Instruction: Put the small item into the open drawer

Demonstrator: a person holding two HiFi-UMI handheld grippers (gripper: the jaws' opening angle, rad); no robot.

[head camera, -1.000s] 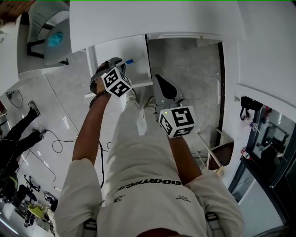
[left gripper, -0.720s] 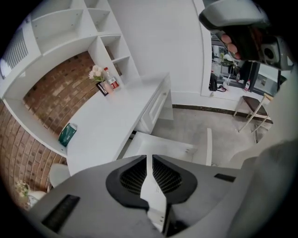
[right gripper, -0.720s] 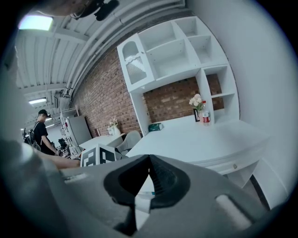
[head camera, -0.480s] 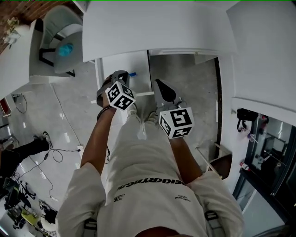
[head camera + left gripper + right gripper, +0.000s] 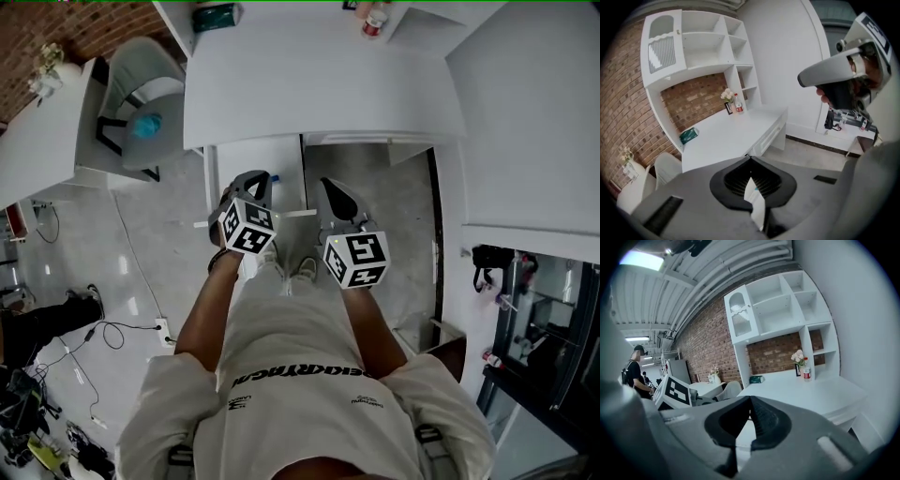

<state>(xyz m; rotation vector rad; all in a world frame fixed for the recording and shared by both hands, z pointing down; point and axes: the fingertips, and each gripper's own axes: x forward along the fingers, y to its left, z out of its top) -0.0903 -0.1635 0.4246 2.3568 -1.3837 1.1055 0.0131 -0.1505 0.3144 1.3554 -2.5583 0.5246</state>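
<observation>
Clamping one small item, left gripper; right gripper closed.

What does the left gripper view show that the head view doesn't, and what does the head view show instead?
Only the left gripper view: the small white flat item pinched in the shut jaws of the left gripper, seen close up, and the tall white wall shelves.
Only the head view: the person's white trousers and the black cables on the grey floor.
Both: the white desk, the green box, the red bottle and the right gripper.
</observation>
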